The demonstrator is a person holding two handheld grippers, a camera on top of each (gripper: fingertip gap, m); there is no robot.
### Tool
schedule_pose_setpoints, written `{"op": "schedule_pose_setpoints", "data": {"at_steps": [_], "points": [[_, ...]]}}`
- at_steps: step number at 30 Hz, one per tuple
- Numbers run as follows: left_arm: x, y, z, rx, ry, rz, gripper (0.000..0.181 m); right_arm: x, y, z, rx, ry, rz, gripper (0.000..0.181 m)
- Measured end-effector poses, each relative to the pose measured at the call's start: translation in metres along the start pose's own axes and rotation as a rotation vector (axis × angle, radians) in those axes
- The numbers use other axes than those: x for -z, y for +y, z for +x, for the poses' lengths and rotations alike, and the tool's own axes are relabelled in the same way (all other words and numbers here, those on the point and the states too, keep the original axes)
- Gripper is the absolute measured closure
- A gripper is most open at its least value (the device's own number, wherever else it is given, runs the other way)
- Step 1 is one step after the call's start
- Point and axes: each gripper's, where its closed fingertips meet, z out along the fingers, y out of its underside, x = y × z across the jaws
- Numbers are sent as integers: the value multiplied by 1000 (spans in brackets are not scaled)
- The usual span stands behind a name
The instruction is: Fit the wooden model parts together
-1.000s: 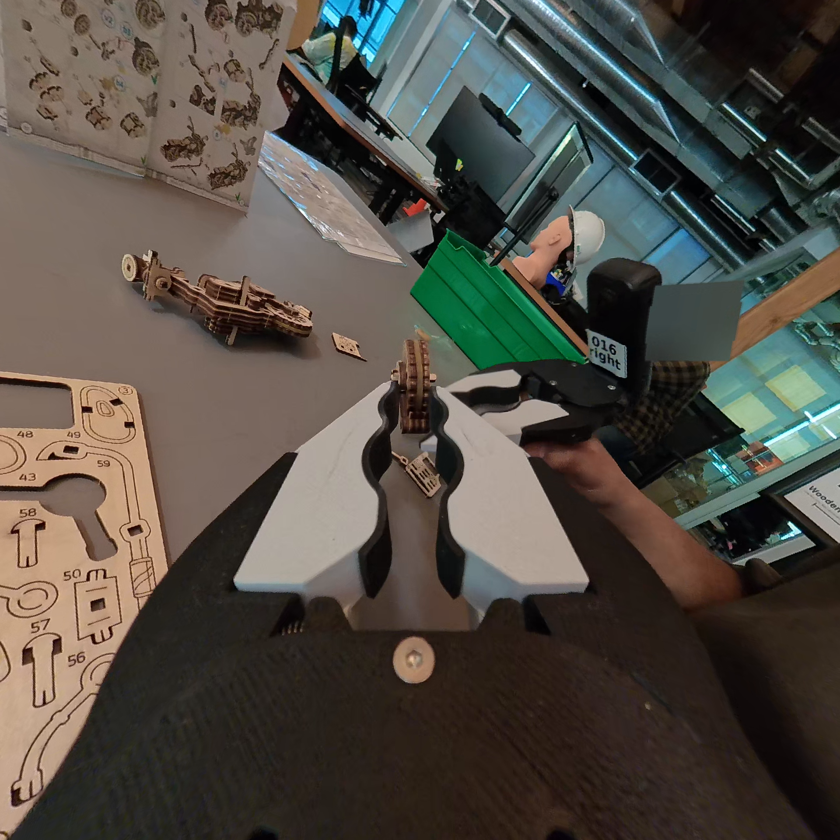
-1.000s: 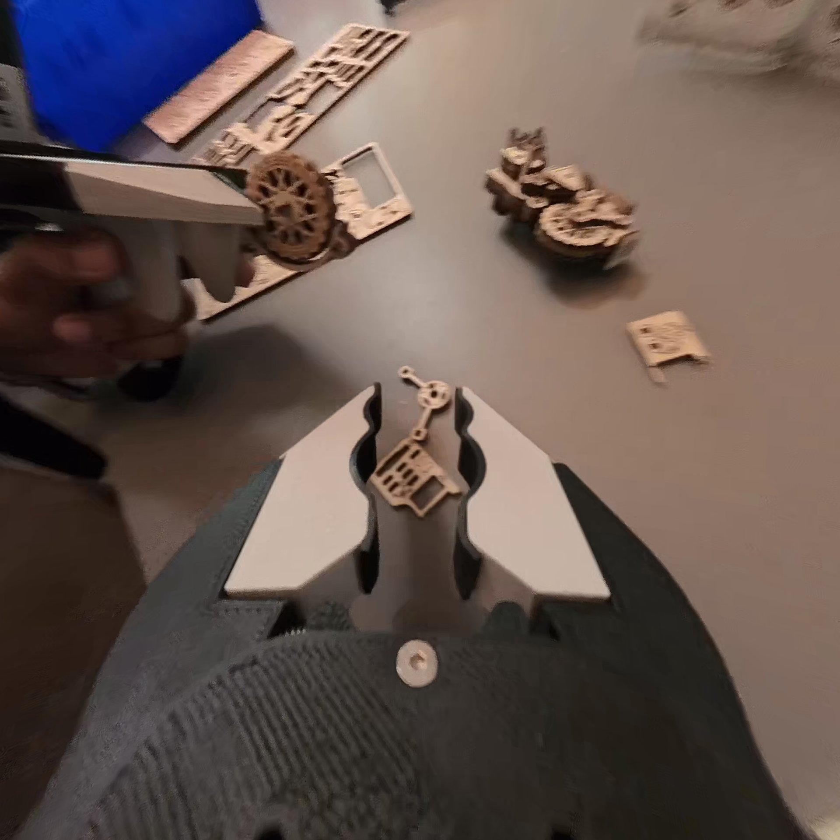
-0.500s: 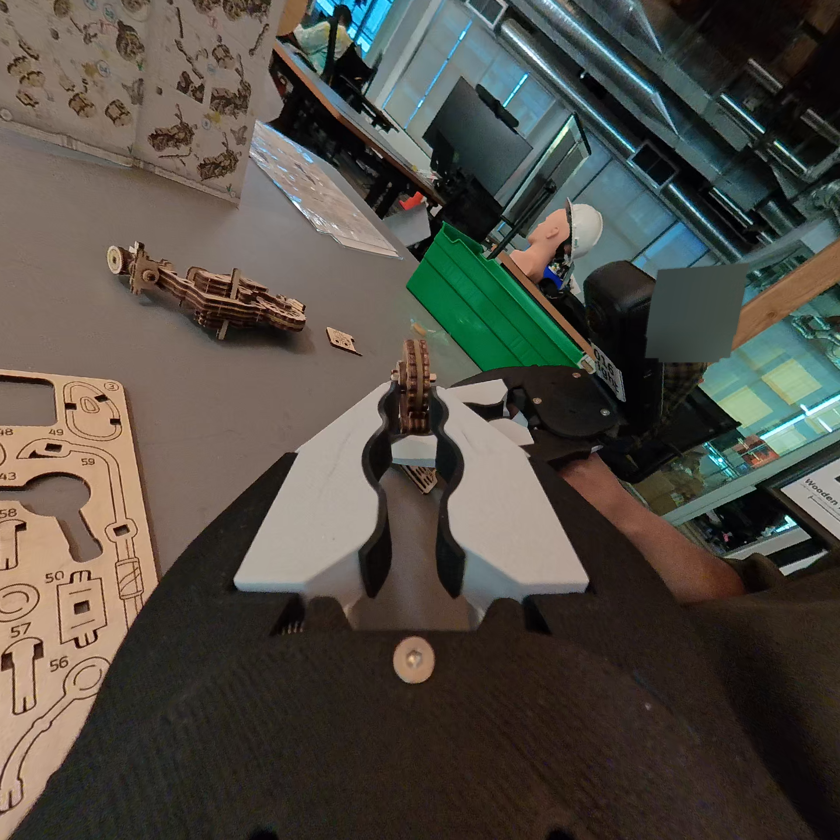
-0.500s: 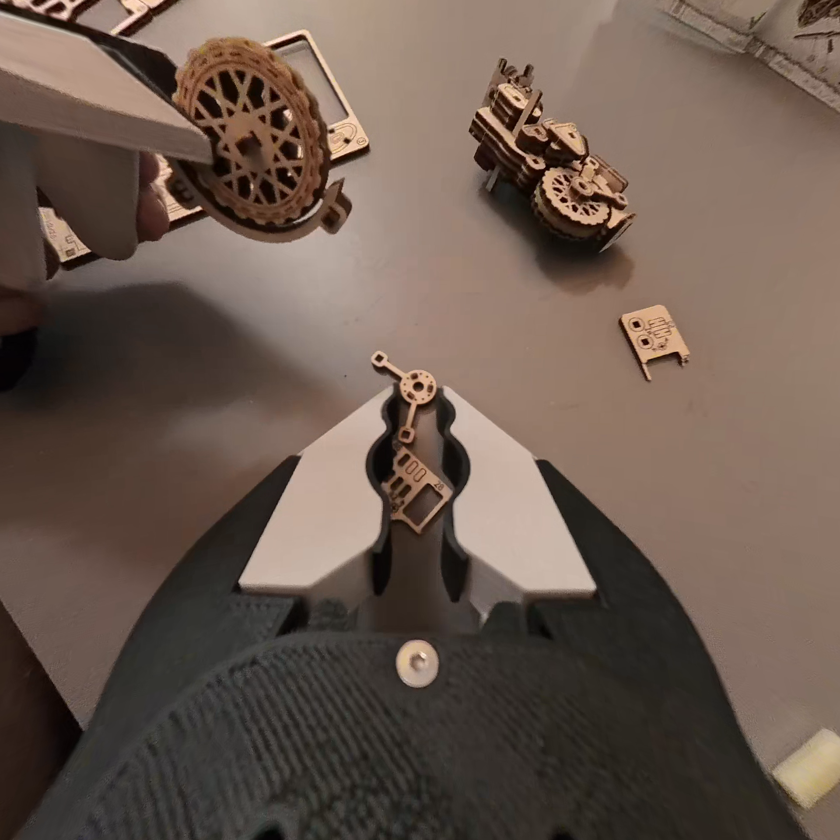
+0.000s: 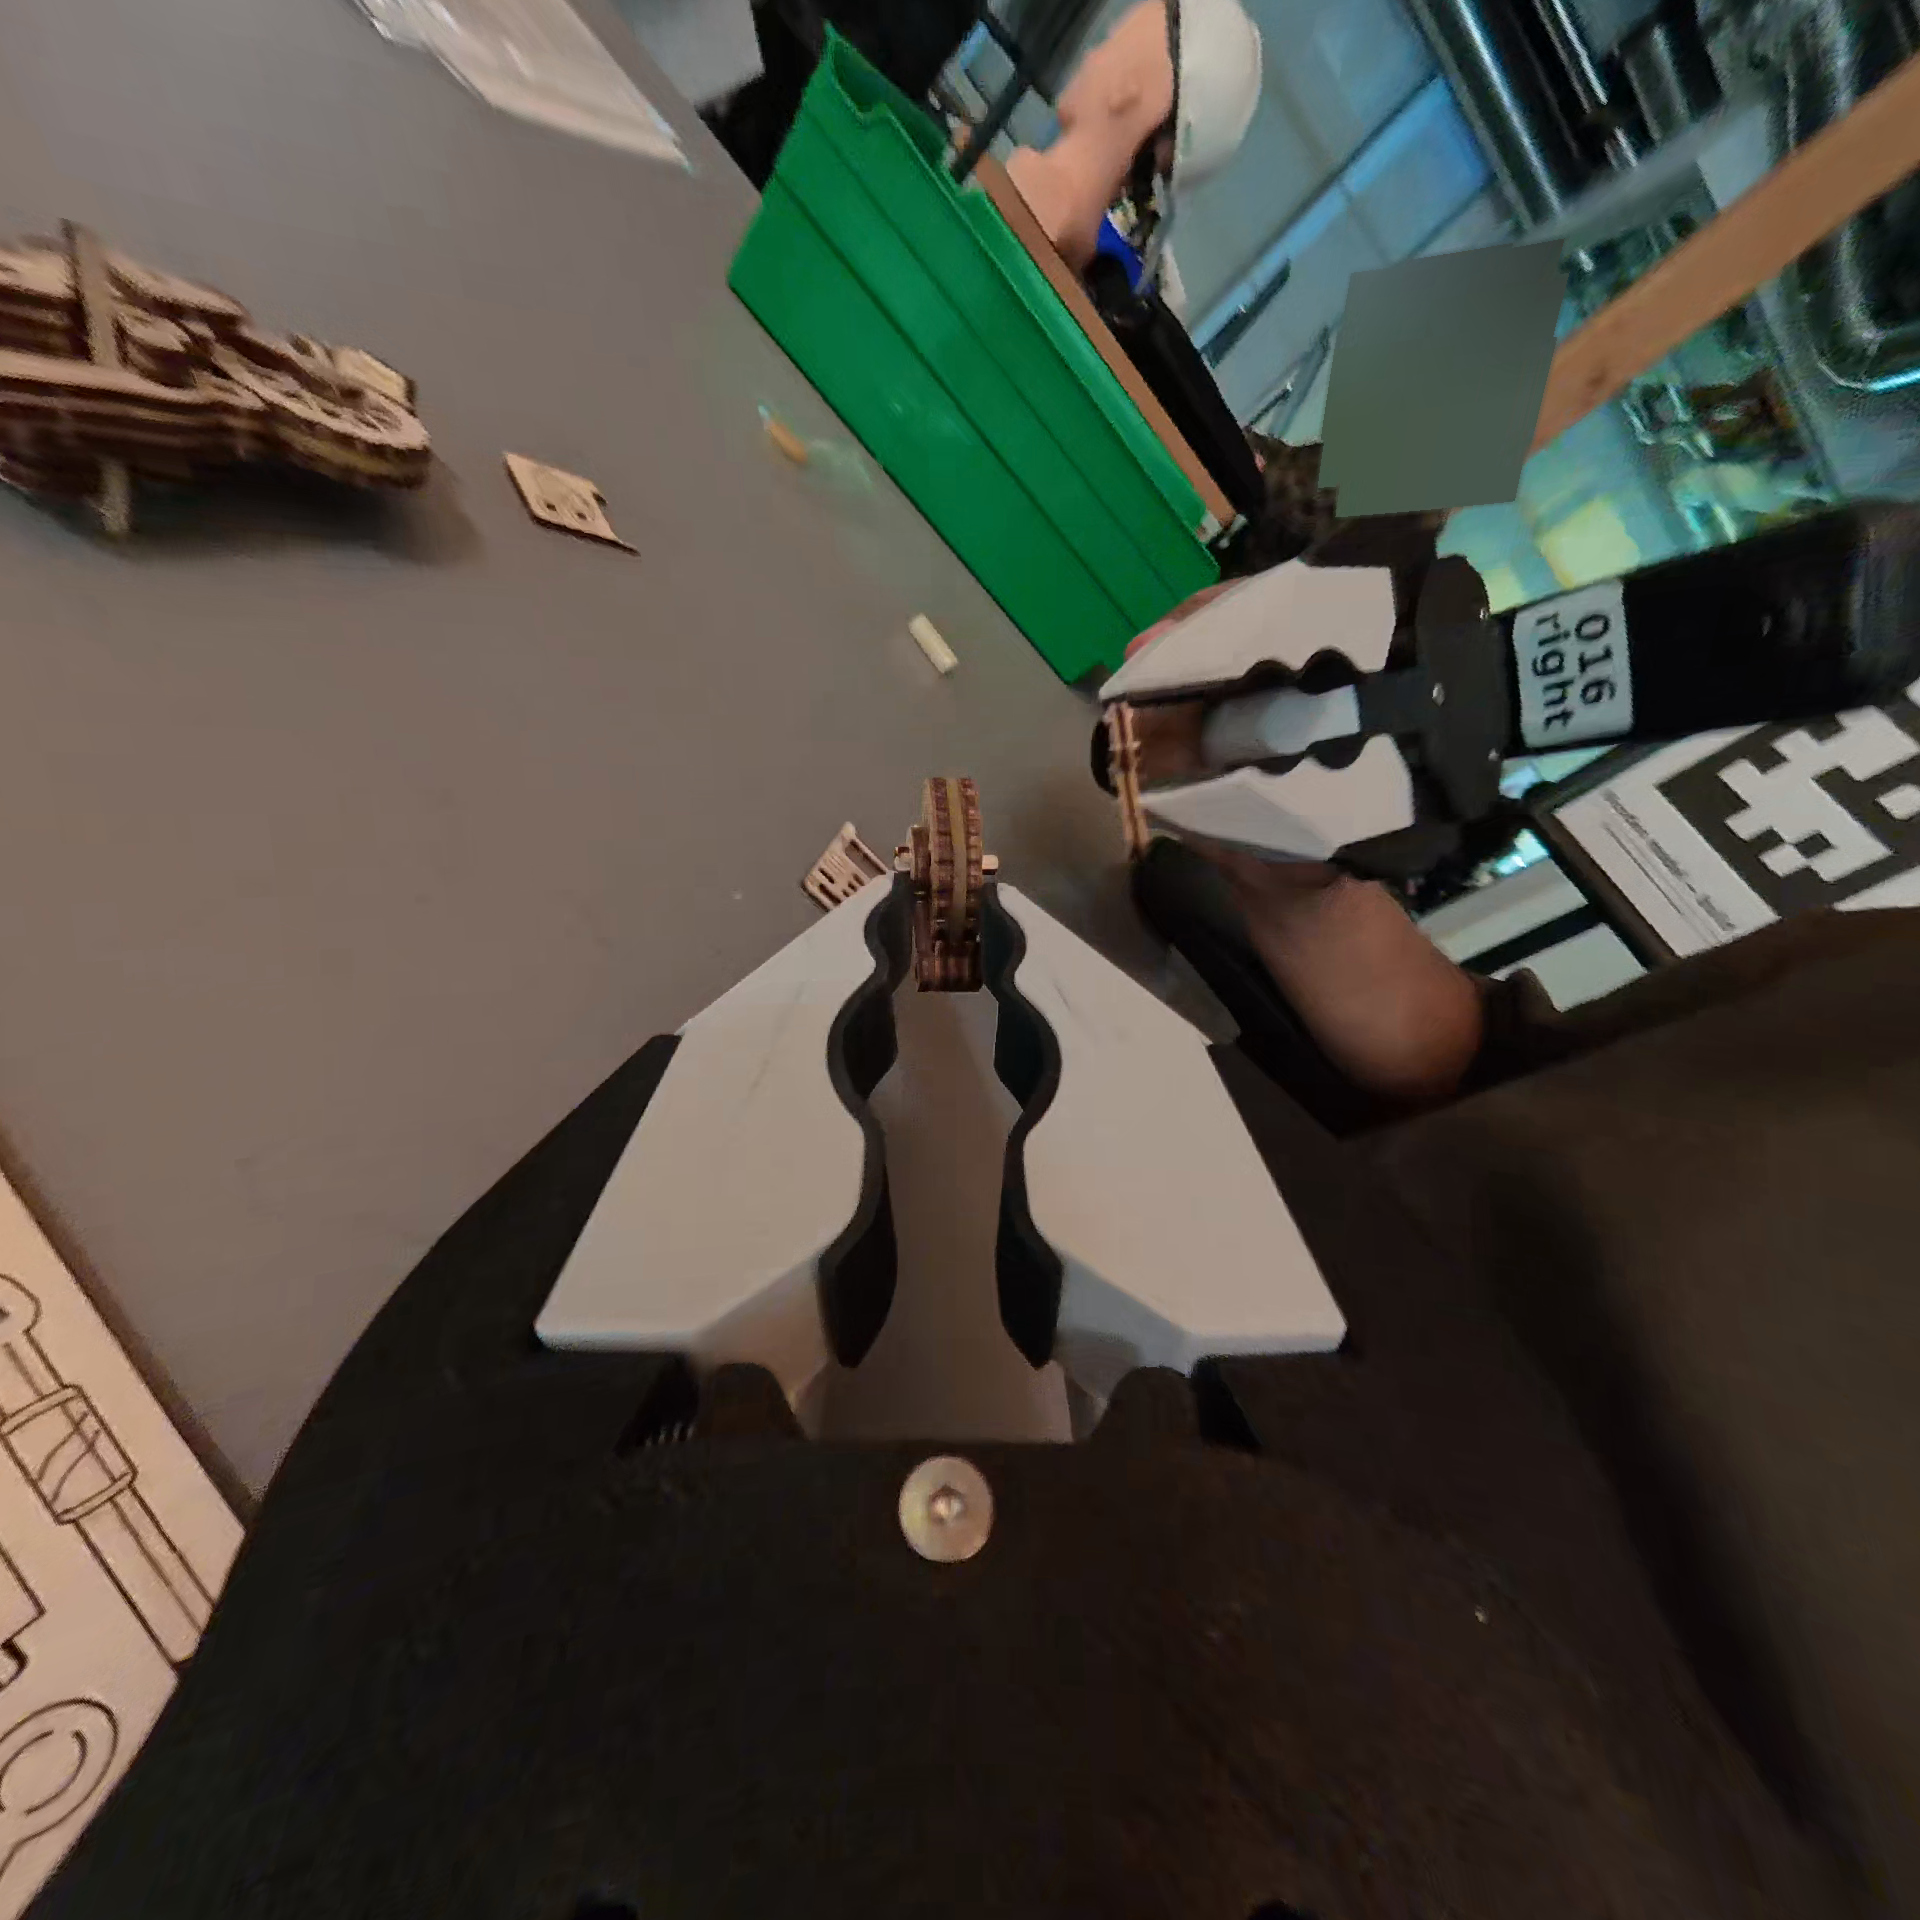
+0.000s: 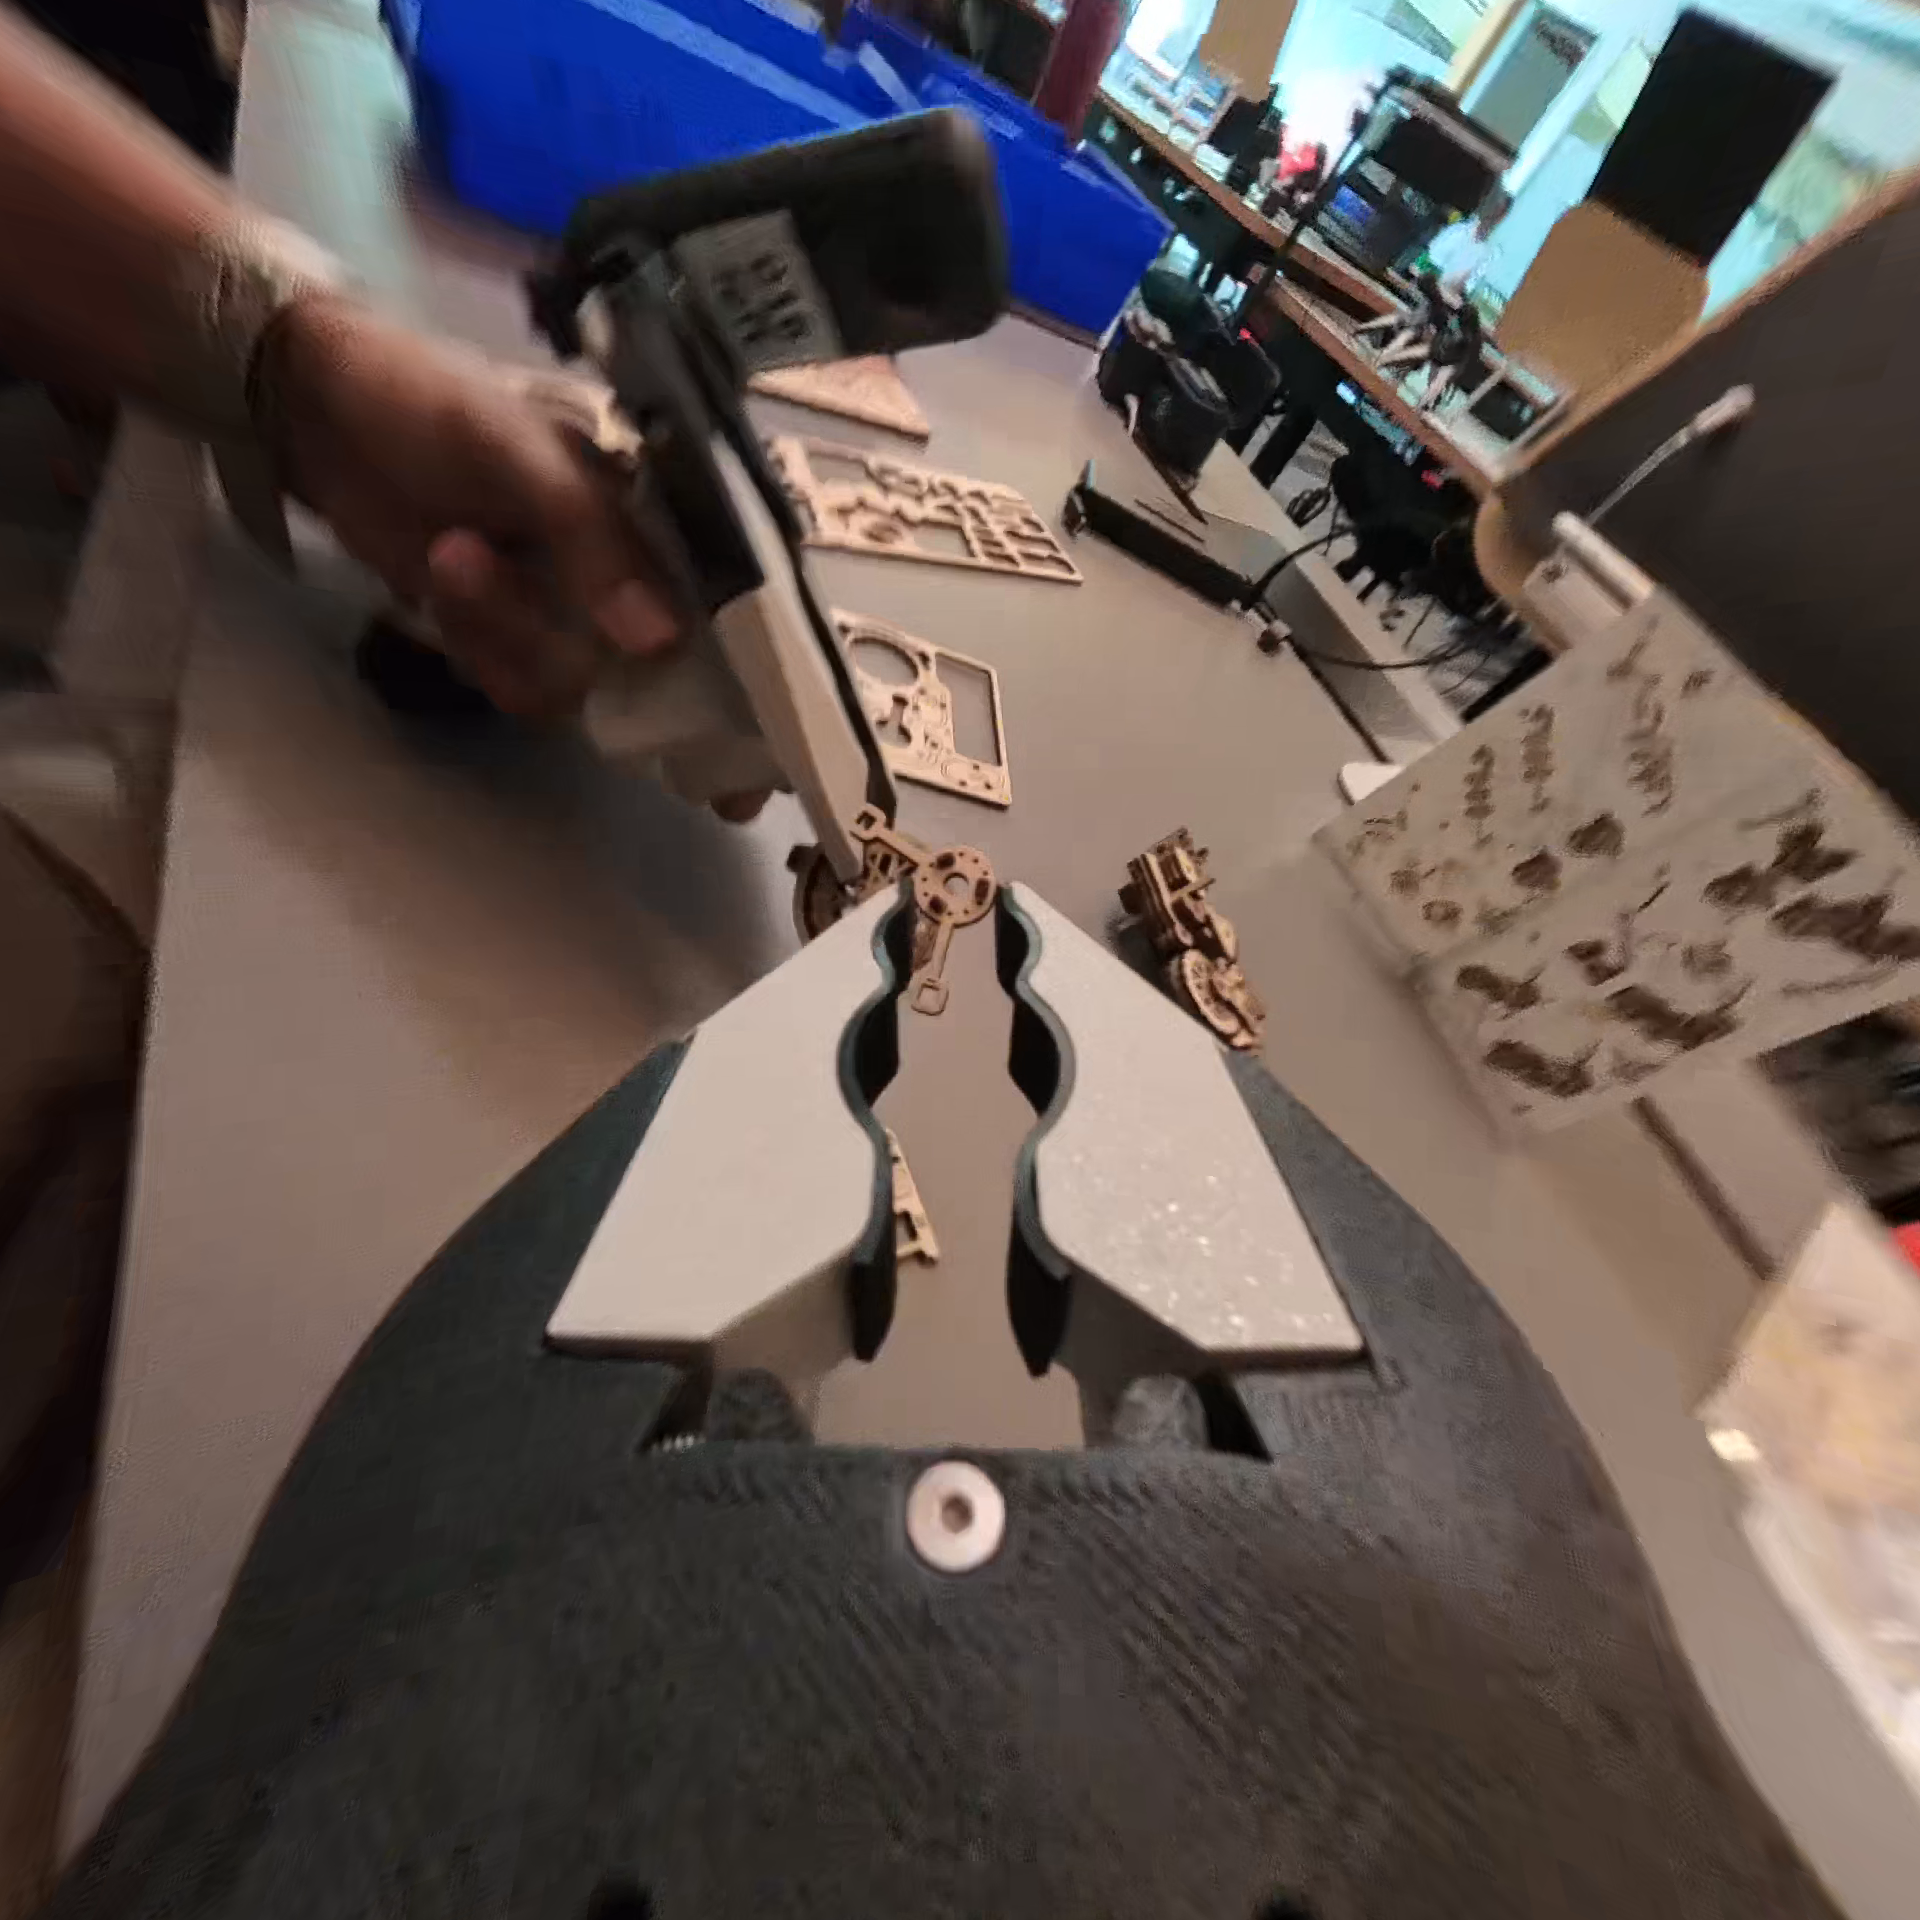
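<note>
While left gripper (image 5: 945, 902) jaws clamp the wheel (image 5: 947, 896) at frame centre, right gripper (image 6: 948, 902), jaws pinching the lever piece (image 6: 951, 902), should align its hub squarely before pressing.

Each wrist camera close behind its claw, low over the grey table (image 5: 312, 727), facing each other, sharing the half-built model (image 6: 1195, 956).

Partly built wooden model (image 5: 197, 400): left of left gripper (image 5: 945, 914), blurred, cut by frame edge. Wooden wheel (image 6: 821, 899): beyond right gripper (image 6: 951, 914), mostly hidden. Instruction sheet (image 6: 1621, 862): right, smeared.
</note>
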Motion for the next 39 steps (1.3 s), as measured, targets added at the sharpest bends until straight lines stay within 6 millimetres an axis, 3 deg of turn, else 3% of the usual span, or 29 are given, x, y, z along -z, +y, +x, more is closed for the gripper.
{"op": "schedule_pose_setpoints", "data": {"at_steps": [2, 4, 8, 12, 39], "points": [[1, 1, 2, 27, 29, -11, 172, 0, 7, -7, 151, 19, -41, 168], [2, 2, 1, 53, 52, -26, 172, 0, 9, -15, 194, 10, -40, 167], [2, 4, 3, 145, 116, -37, 172, -1, -3, -24, 185, -21, 7, 168], [1, 6, 8, 216, 172, -46, 172, -5, 1, -27, 191, -20, -5, 168], [1, 0, 14, 303, 240, 24, 171, -12, 3, -20, 28, 14, -67, 168]]}}
